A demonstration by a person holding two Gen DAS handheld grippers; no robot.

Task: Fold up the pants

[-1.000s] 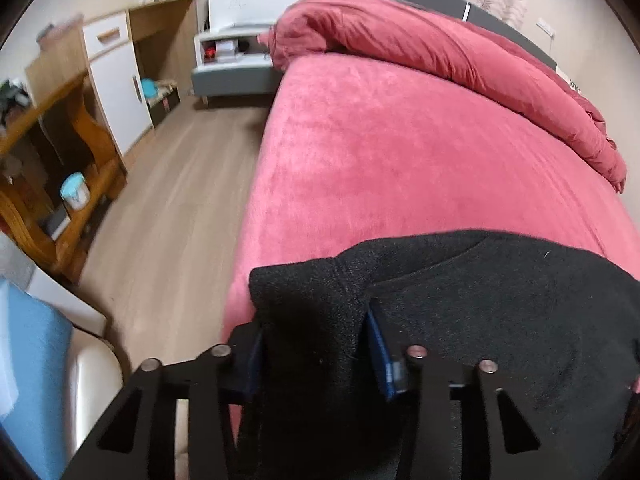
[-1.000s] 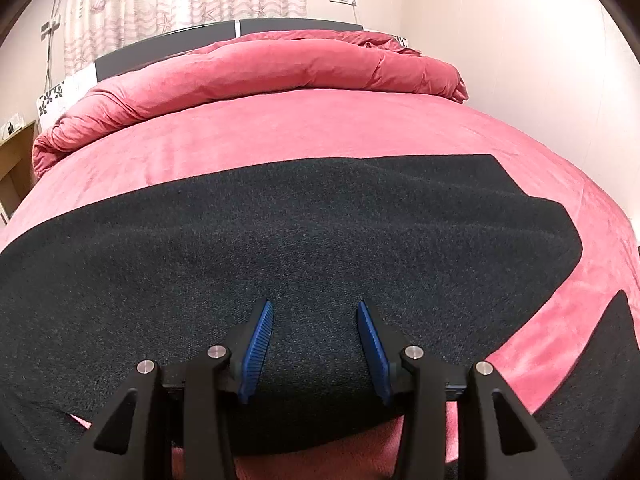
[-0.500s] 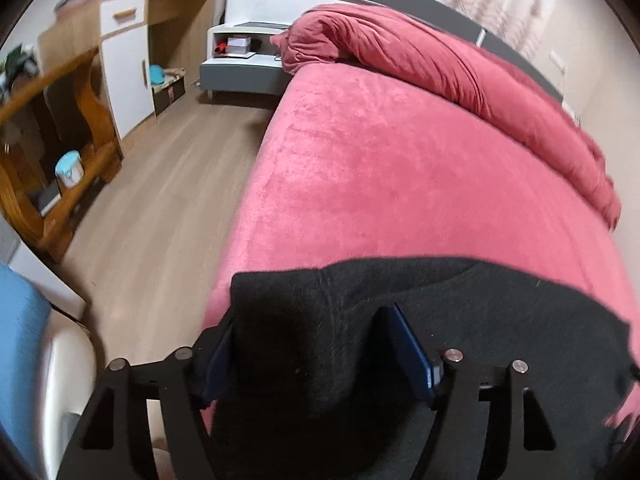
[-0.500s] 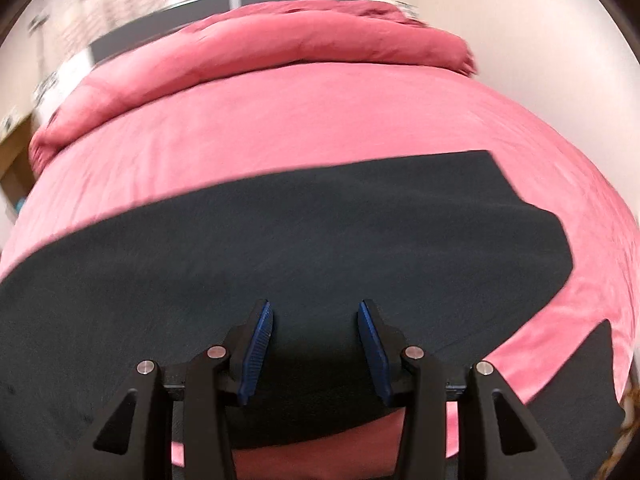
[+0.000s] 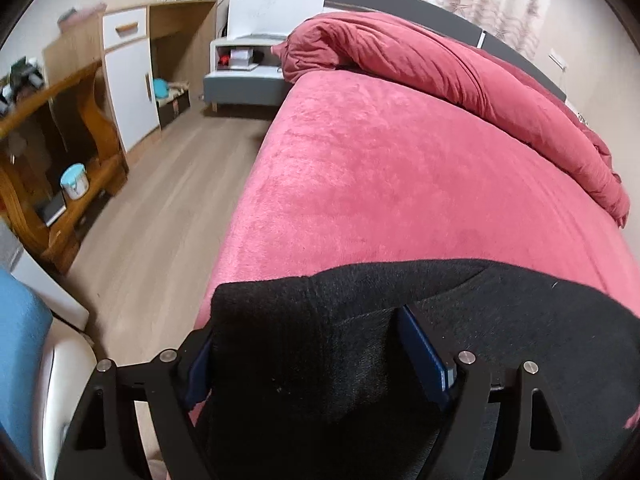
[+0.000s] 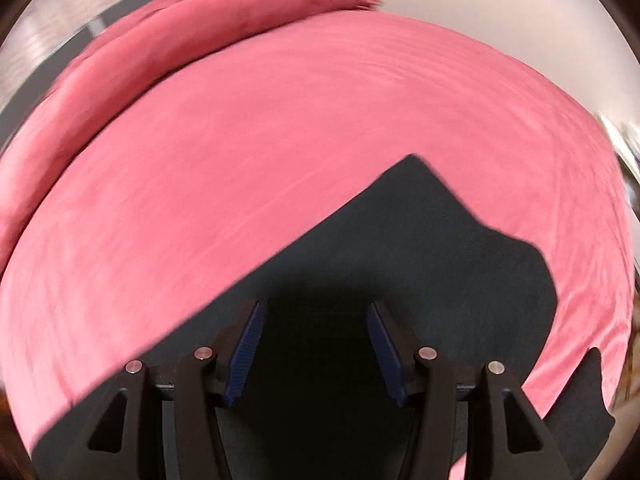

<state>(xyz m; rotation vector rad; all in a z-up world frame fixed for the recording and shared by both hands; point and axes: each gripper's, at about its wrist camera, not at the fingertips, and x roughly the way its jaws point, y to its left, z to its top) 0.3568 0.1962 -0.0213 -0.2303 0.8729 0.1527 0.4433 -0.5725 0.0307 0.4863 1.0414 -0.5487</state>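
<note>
The black pants (image 5: 500,320) lie spread on the pink bed (image 5: 400,184). In the left wrist view my left gripper (image 5: 308,344) is open, with a raised fold of the pants' end bunched between its blue pads (image 5: 424,352) near the bed's left edge. In the right wrist view the pants (image 6: 420,248) stretch away to a pointed corner. My right gripper (image 6: 316,344) is open, its blue pads (image 6: 246,344) wide apart just above the dark cloth. The view is blurred by motion.
A rolled red duvet (image 5: 460,72) lies along the head of the bed. Left of the bed are wooden floor (image 5: 160,208), a wooden shelf unit (image 5: 52,152), a white cabinet (image 5: 132,76) and a grey nightstand (image 5: 244,76). A blue item (image 5: 20,352) sits at lower left.
My left gripper's jaws have widened around the pants fold. My right gripper has swung right along the pants; the pants' far corner now shows ahead.
</note>
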